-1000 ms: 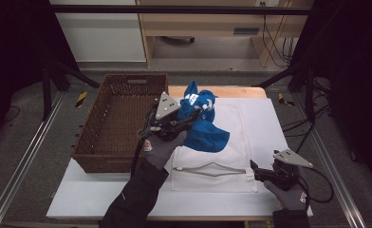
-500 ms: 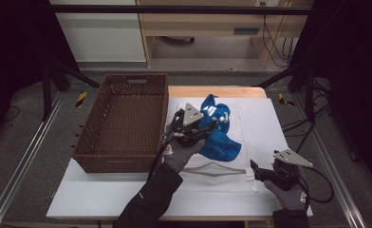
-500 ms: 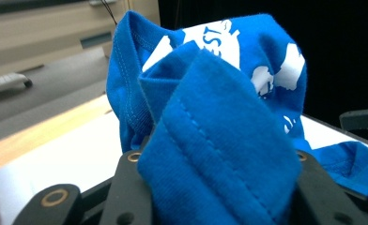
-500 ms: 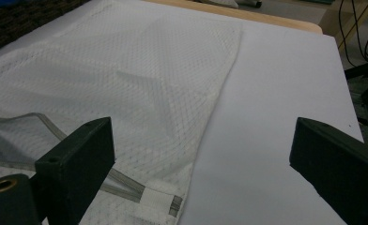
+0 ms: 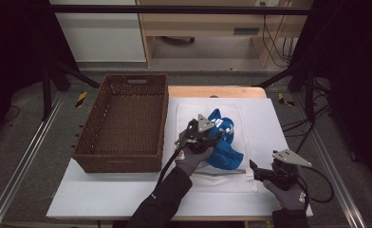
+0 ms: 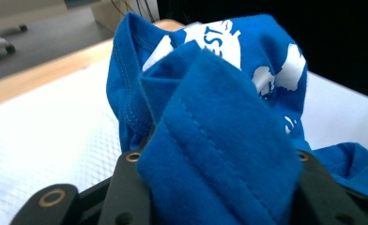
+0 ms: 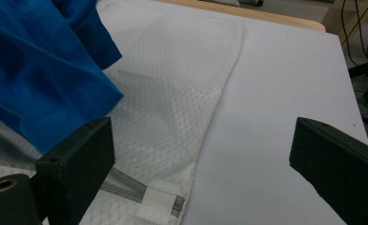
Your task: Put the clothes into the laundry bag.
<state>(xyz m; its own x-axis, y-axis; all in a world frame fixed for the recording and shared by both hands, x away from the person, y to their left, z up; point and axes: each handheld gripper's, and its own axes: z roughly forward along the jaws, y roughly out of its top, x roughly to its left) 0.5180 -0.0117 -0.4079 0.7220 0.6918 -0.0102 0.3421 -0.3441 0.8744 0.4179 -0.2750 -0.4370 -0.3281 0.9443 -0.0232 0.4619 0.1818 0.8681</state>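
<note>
So the blue T-shirt (image 5: 223,142) has been carried away from the wicker basket (image 5: 122,126) since the earlier frame, and lowered too: back then it was held up right at the basket's right rim, now it's bunched low over the white mesh laundry bag (image 5: 236,116) near the middle of the white table (image 5: 103,199). The left gripper (image 5: 208,135) has been brought down along with it. In the left gripper view a thick fold of the shirt (image 6: 219,140), white print showing on it, is seen pinched between the black jaws, so the shirt is gripped there. The rest of the fabric is draped onto the mesh bag (image 6: 46,140).

The right gripper (image 5: 256,172) hasn't been moved; it's parked by the table's front right corner, just off the bag's front right corner. In the right gripper view its jaws are spread wide with nothing between them, and the bag's zipper end (image 7: 144,199) is seen just ahead, with the shirt's edge (image 7: 41,75) lying on the mesh (image 7: 182,79).

The basket is sat along the table's left side.
</note>
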